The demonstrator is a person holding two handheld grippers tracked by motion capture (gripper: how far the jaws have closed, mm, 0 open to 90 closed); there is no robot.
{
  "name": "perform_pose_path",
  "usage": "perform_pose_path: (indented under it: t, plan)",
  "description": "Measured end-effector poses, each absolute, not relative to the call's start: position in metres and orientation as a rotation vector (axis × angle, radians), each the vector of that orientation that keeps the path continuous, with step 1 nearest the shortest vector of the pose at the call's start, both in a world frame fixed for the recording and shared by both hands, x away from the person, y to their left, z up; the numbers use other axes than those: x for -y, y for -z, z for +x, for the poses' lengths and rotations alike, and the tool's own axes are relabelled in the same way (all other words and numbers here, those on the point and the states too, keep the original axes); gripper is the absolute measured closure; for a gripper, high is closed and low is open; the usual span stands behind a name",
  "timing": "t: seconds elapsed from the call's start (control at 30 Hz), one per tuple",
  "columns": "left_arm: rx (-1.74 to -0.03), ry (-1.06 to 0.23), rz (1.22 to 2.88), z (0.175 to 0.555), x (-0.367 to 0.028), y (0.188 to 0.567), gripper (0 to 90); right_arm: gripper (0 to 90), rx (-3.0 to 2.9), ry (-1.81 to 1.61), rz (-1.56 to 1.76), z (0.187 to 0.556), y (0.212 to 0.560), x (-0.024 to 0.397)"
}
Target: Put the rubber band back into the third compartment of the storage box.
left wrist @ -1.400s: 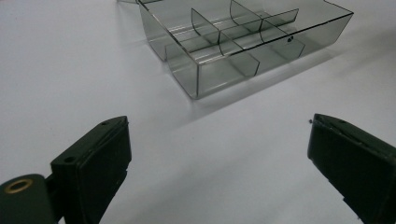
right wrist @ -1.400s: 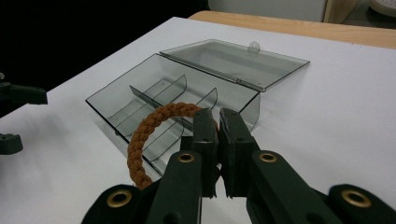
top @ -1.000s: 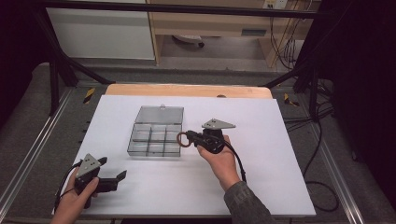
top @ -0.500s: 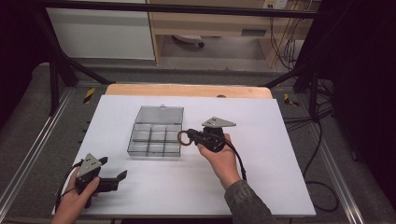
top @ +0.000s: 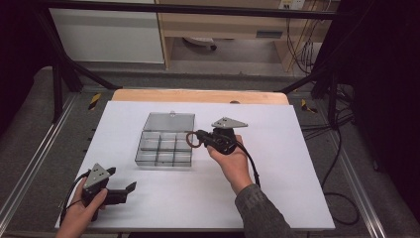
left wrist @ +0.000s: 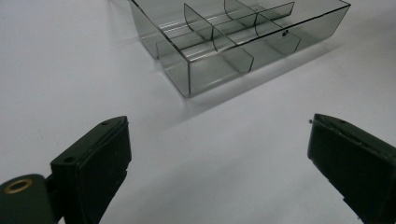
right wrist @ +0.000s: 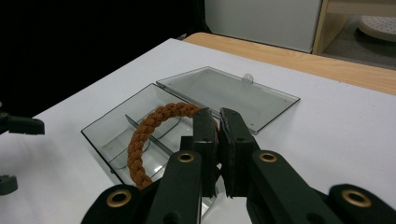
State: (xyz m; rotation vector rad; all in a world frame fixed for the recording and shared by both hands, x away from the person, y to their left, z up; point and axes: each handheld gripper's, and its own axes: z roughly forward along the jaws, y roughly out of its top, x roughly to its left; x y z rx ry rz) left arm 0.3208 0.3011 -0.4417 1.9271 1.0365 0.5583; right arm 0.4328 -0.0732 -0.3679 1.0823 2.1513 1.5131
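Right gripper view: braided ring (right wrist: pixel 152 135) stands on edge above organizer box (right wrist: pixel 116 122).

Right tongs (top: pixel 199 137) pinching ring (top: pixel 192 140), over box (top: pixel 166 144)

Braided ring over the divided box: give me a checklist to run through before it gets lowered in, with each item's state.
1. Grip: right gripper has its jaws shut on the brown braided ring: ok.
2. Box lid: the clear compartment box is open, its lid laid flat behind it: ok.
3. Position: ring hangs at the box's right edge in the high view; which compartment lies under it: cannot tell.
4. Compartments near the ring look bare in the right gripper view: ok.
5. Left gripper rests on the table apart from the box, jaws open, not in the way: ok.
6. Box steadied by anything: not ok, nothing holds it.
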Motion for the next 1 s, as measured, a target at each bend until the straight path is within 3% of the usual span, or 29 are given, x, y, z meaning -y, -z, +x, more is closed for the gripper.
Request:
perform_pose_path:
  t: [1.0]
  plan:
    - [-1.036,-0.557,1.915,0.321,-0.303,0.441,6.1,85.7,-2.160,-1.453,1.110,0.473,0.364,0.048]
